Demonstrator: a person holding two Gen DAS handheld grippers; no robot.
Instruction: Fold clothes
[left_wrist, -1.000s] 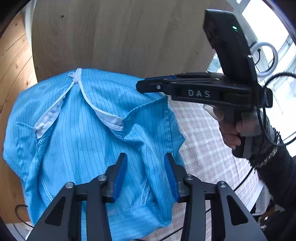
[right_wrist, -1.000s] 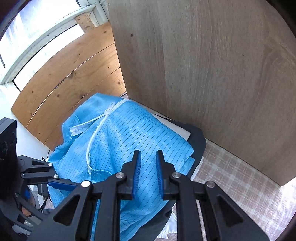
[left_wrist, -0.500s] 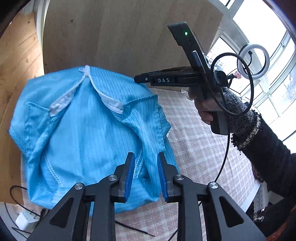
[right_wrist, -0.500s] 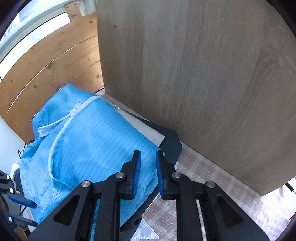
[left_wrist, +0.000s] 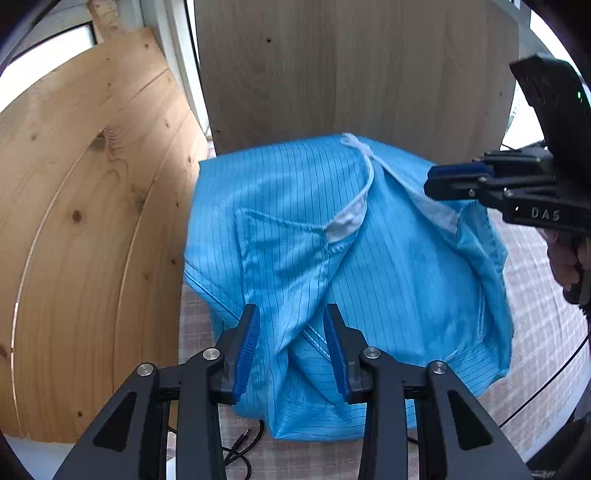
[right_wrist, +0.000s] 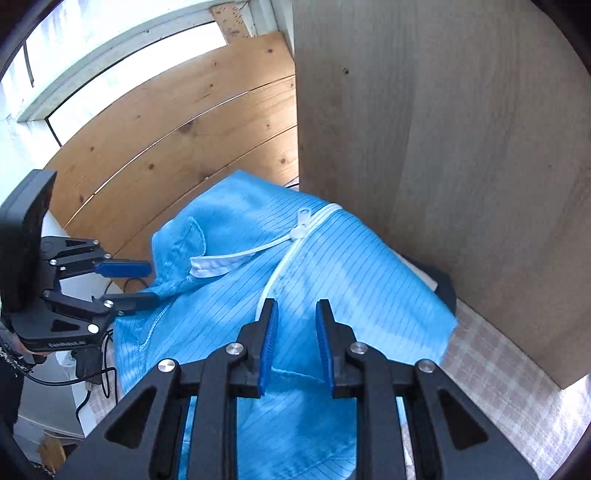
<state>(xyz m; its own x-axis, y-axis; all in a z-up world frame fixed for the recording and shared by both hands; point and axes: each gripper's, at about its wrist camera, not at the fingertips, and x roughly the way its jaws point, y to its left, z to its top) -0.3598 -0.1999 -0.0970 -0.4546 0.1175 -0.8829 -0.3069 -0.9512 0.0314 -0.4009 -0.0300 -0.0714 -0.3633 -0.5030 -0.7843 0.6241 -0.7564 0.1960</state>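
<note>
Against upright board (left_wrist: 351, 74): blue garment (left_wrist: 369, 266), soft, light; left tongs (left_wrist: 291, 347) and right tongs (right_wrist: 293, 339) parted, empty; best gripped along hem.

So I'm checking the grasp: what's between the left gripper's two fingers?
A raised fold of the blue garment sits between the open left gripper fingers, seen in the left wrist view.
</note>
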